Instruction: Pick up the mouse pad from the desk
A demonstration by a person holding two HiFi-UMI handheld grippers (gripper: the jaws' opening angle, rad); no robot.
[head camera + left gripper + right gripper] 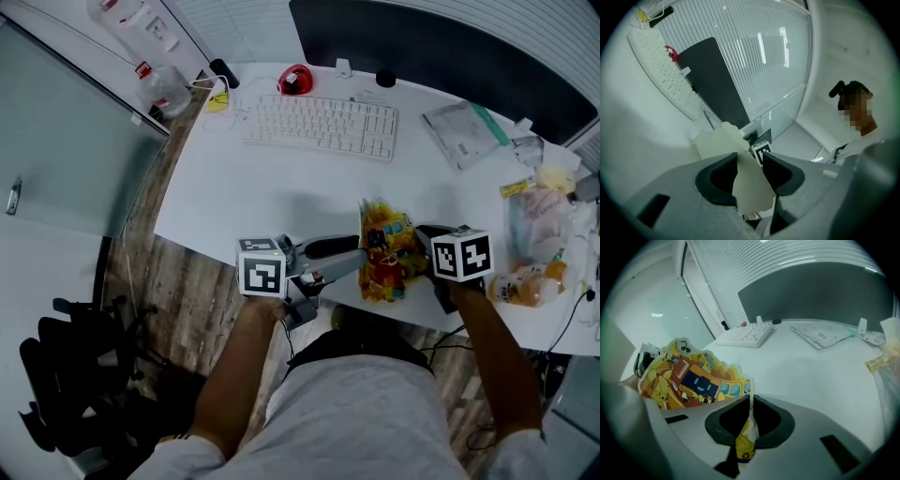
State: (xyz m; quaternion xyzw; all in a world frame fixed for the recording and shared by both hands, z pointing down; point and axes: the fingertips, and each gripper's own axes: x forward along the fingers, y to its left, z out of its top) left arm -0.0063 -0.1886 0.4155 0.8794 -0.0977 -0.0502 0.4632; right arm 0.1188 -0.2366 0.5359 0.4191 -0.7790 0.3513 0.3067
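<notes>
White desk (281, 197) with a curved front edge fills most of what I can see, with wood-grain floor (183, 281) showing past its left side and a black chair (75, 375) standing down there. A wide dark screen (422, 47) stands along the back of the desk. In front of it lies a white keyboard (321, 126), with a small red object (295, 80) just behind its left end; I cannot tell what that is. To the right sit a flat clear plastic packet (464, 131) and, further right, crumpled see-through bags (534, 272) holding something orange, partly cut off by the frame.

The mouse pad (386, 251) is at the desk's front edge, held up on edge between the two tools. It is a thin, floppy sheet with a wavy cut-out outline. One face carries bright yellow, orange and red cartoon print, and the other face is plain and pale.

The right gripper (750, 399) has its dark jaws closed tight on the pad's edge, and the sheet is pinched into a narrow fold between them. The left gripper (750, 157) comes in from the other side. Its jaws stand apart with the pad's pale face passing through the gap, and they do not clamp it. The marker cubes and the person's forearms hide the desk edge directly beneath the pad.
</notes>
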